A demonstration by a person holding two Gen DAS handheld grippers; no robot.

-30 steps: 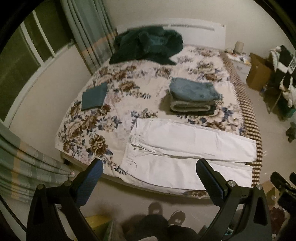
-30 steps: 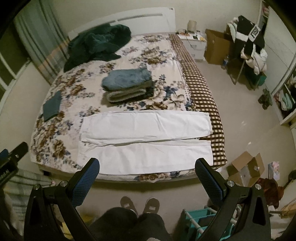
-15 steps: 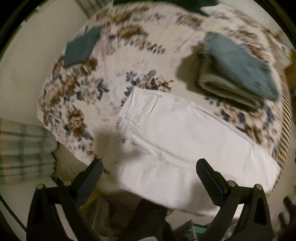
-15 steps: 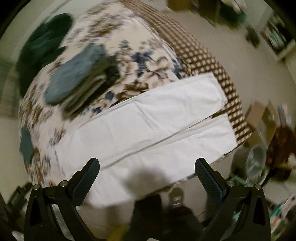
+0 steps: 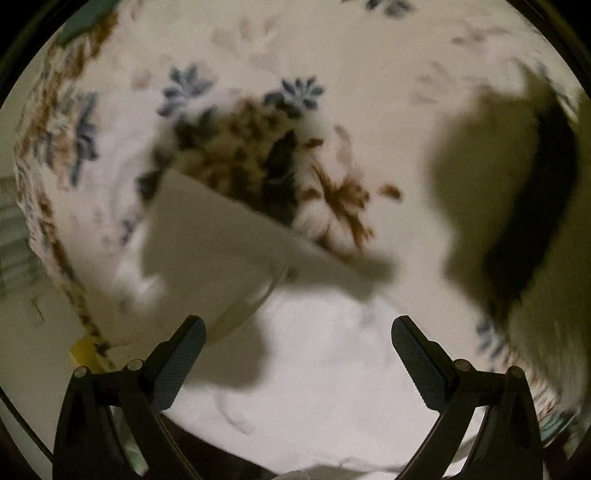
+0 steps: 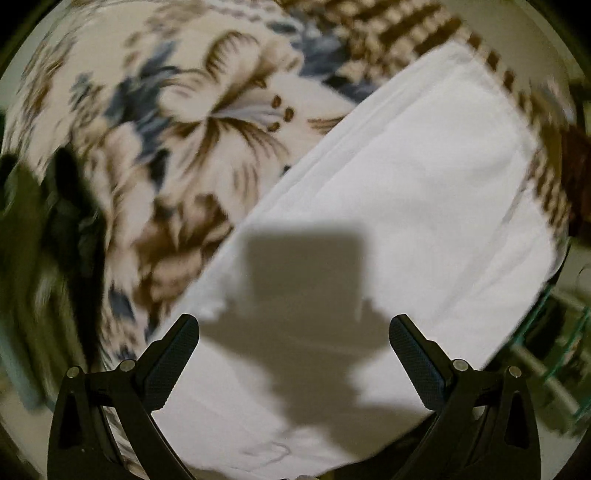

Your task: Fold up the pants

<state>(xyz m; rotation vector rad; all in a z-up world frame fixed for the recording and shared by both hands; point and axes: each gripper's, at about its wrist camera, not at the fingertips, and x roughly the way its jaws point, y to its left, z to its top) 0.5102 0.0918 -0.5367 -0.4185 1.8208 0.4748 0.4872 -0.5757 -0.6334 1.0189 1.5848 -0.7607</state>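
Note:
White pants lie flat on the floral bedspread. In the left wrist view their waist end (image 5: 317,362) fills the lower middle, close under my left gripper (image 5: 297,336), which is open and empty with the cloth between and below its fingers. In the right wrist view the leg ends (image 6: 406,206) run from lower left to upper right, and my right gripper (image 6: 294,334) is open and empty just above them. Both views are blurred. Gripper shadows fall on the cloth.
The floral bedspread (image 5: 258,155) surrounds the pants. A dark folded stack (image 5: 532,206) sits at the right of the left wrist view and shows at the left edge of the right wrist view (image 6: 40,221). The checked bed border (image 6: 406,33) lies beyond the leg ends.
Both grippers have dropped from high above the bed to close over the pants, the left over the waist end, the right over the leg ends. Both stay open.

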